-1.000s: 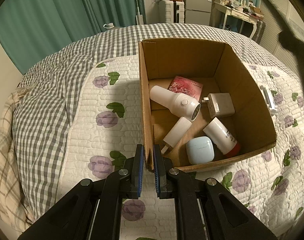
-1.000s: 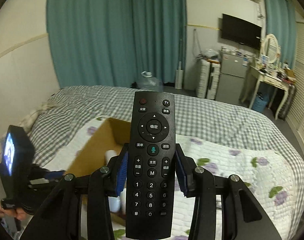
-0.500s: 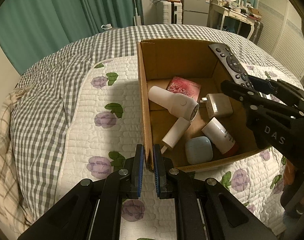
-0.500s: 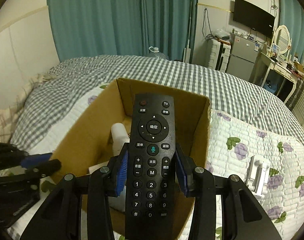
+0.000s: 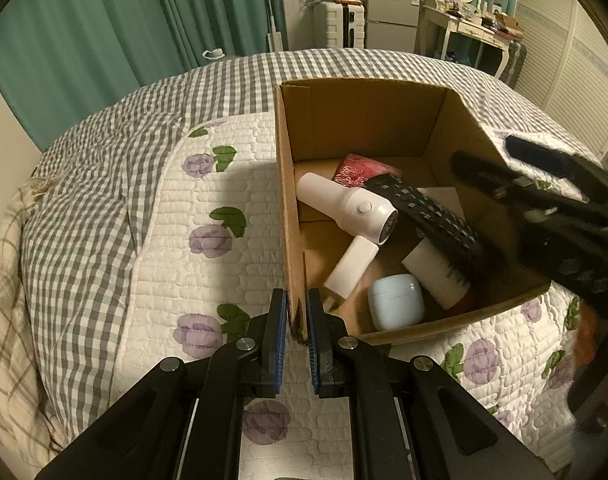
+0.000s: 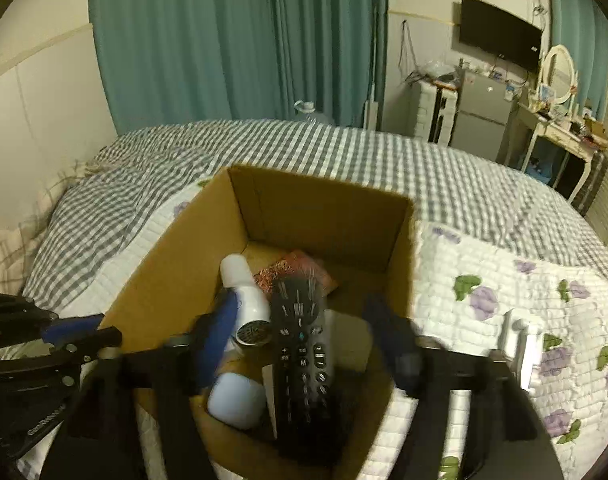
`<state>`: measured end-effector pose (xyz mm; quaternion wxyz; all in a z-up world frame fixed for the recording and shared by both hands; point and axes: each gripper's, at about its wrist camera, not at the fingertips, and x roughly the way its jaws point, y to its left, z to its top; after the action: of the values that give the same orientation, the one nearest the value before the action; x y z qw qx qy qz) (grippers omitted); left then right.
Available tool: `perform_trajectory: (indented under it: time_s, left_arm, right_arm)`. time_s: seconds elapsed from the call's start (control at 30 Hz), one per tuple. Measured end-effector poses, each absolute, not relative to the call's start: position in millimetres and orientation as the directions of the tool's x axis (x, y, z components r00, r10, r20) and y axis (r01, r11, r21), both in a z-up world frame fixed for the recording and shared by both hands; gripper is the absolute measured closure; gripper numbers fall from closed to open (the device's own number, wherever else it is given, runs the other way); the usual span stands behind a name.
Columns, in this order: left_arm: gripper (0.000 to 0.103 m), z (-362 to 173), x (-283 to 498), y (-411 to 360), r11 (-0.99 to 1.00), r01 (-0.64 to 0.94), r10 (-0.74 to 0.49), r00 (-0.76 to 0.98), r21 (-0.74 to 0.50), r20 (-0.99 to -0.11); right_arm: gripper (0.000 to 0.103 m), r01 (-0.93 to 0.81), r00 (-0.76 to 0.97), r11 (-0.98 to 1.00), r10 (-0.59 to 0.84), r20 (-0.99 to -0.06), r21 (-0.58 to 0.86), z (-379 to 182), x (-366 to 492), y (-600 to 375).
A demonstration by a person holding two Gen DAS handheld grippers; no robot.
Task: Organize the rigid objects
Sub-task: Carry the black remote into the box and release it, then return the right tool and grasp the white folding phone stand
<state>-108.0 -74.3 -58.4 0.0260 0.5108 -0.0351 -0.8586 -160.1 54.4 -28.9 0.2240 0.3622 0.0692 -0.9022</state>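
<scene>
A cardboard box (image 5: 368, 120) stands on the bed. My left gripper (image 5: 295, 320) is shut on the box's near left corner wall. My right gripper (image 6: 304, 336) is open above the box, seen at the right of the left wrist view (image 5: 544, 200). The black remote control (image 5: 428, 220) lies free in the box across the white hair dryer (image 5: 346, 208) and a white tube (image 5: 436, 272); it also shows in the right wrist view (image 6: 302, 348). The box also holds a pale blue case (image 5: 396, 300), a red patterned packet (image 5: 364, 168) and a white charger.
A white object (image 6: 520, 344) lies on the flowered quilt right of the box. A checked blanket (image 5: 84, 200) covers the bed's left and far side. Curtains, a fridge and a dressing table stand beyond the bed.
My right gripper came down over the box, opened and let go of the remote, which now lies inside the box. My left gripper kept its hold on the box corner.
</scene>
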Motion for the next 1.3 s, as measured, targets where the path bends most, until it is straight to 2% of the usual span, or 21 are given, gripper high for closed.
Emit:
perform_trajectory:
  time_s: [0.1, 0.27, 0.5, 0.93, 1.1, 1.3]
  left_arm:
    - [0.094, -58.1, -108.4, -74.6, -0.997, 0.011, -0.078, -0.476, 0.083, -0.876]
    - [0.094, -57.6, -108.3, -74.5, -0.996, 0.014, -0.080, -0.474, 0.083, -0.877]
    - [0.094, -58.5, -108.6, -75.5, -0.996, 0.017, -0.083, -0.472, 0.085, -0.878]
    - [0.094, -59.2, -109.2, -73.5, -0.995, 0.025, -0.094, -0.469, 0.094, -0.878]
    - [0.094, -59.0, -108.6, -72.9, -0.995, 0.030, -0.099, -0.472, 0.096, -0.876]
    - [0.094, -59.0, -109.0, -73.2, -0.995, 0.031, -0.096, -0.472, 0.092, -0.877]
  right_arm:
    - [0.028, 0.451, -0.651, -0.891, -0.365, -0.665, 0.048, -15.1, -156.9, 66.1]
    - [0.014, 0.421, -0.697, -0.907, -0.333, -0.635, 0.013, 6.5, -151.3, 96.9]
    - [0.013, 0.309, -0.754, -0.947, -0.191, -0.629, -0.083, 13.3, -168.7, 151.5]
    - [0.013, 0.139, -0.668, -0.987, -0.030, -0.744, -0.085, -78.6, -208.2, 235.8]
    - [0.013, 0.141, -0.600, -0.988, -0.032, -0.799, -0.066, -108.2, -215.0, 243.8]
    - [0.013, 0.129, -0.591, -0.991, -0.043, -0.806, -0.042, -113.0, -223.9, 248.1]
